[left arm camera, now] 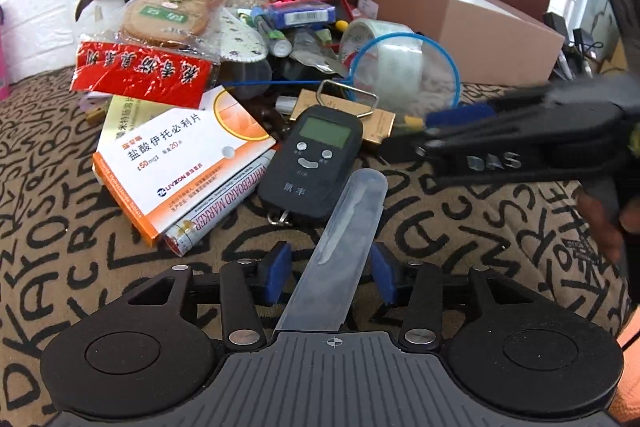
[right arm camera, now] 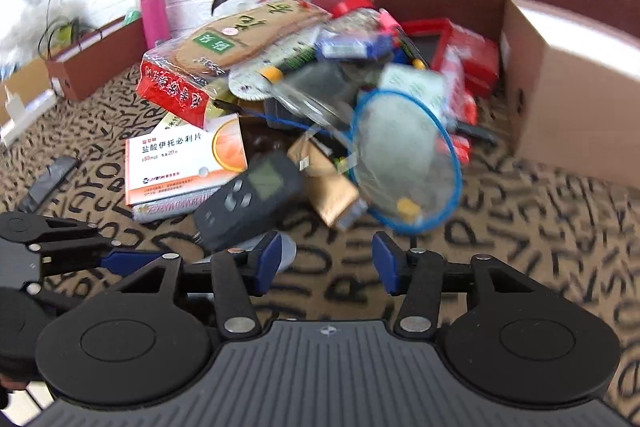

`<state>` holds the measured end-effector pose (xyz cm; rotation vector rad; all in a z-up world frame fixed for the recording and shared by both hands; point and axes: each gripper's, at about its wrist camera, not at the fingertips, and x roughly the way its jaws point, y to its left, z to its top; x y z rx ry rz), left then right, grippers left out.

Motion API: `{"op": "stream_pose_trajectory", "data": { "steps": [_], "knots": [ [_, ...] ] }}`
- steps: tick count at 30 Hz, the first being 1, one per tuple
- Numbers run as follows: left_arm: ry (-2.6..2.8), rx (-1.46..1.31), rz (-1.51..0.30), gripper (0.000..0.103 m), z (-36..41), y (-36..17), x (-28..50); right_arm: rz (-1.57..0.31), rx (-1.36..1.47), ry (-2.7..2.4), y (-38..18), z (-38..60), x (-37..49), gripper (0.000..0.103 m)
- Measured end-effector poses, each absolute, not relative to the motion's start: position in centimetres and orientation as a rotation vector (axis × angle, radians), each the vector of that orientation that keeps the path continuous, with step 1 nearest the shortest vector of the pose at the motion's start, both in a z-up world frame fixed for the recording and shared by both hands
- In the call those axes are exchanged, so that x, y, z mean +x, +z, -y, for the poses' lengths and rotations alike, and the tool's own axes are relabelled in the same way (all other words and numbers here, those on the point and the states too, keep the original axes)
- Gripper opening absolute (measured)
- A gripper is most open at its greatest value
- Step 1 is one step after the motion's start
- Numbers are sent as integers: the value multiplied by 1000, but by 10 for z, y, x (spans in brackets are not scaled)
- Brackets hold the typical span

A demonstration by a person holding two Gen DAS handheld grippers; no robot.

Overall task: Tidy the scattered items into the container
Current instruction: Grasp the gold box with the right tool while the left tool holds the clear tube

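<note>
The left gripper [left arm camera: 331, 269] has its pads apart around a translucent plastic sleeve [left arm camera: 344, 247], just before the black scale [left arm camera: 310, 163], probably to lift it. The right gripper [right arm camera: 326, 263], beside the scale, is spread and empty.

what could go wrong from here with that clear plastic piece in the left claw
1. The translucent plastic strip lies loosely between the left claw pads, which look apart from it; it may slip out.
2. The right claw reaches close across; the two may collide.
3. The black handheld digital scale lies just ahead and could get nudged.
</note>
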<state>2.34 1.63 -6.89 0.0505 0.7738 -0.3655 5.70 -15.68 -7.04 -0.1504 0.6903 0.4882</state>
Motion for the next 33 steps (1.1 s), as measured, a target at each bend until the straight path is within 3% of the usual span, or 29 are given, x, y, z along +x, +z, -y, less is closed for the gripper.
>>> {"op": "stream_pose_trajectory", "data": {
  "steps": [2, 4, 10, 16, 20, 22, 28, 33],
  "knots": [
    [-372, 38, -777, 47, -20, -69, 23, -664, -219, 485, -70, 148, 61, 53],
    [-382, 32, -781, 41, -24, -70, 24, -643, -279, 498, -70, 141, 63, 51],
    [-397, 17, -771, 45, -26, -73, 29, -620, -341, 529, -76, 131, 73, 50],
    [-422, 2, -781, 41, -29, -74, 35, -650, -375, 538, -81, 136, 82, 50],
    [-408, 7, -771, 45, -25, -75, 36, -678, -390, 548, -89, 133, 93, 50],
    [-406, 23, -772, 41, -23, -75, 35, -693, -370, 553, -95, 132, 99, 44],
    [-408, 31, -788, 41, -23, -72, 30, -732, -323, 519, -90, 148, 86, 41],
    [-438, 31, -805, 51, -17, -69, 19, -764, -277, 456, -85, 179, 59, 40]
  ]
}}
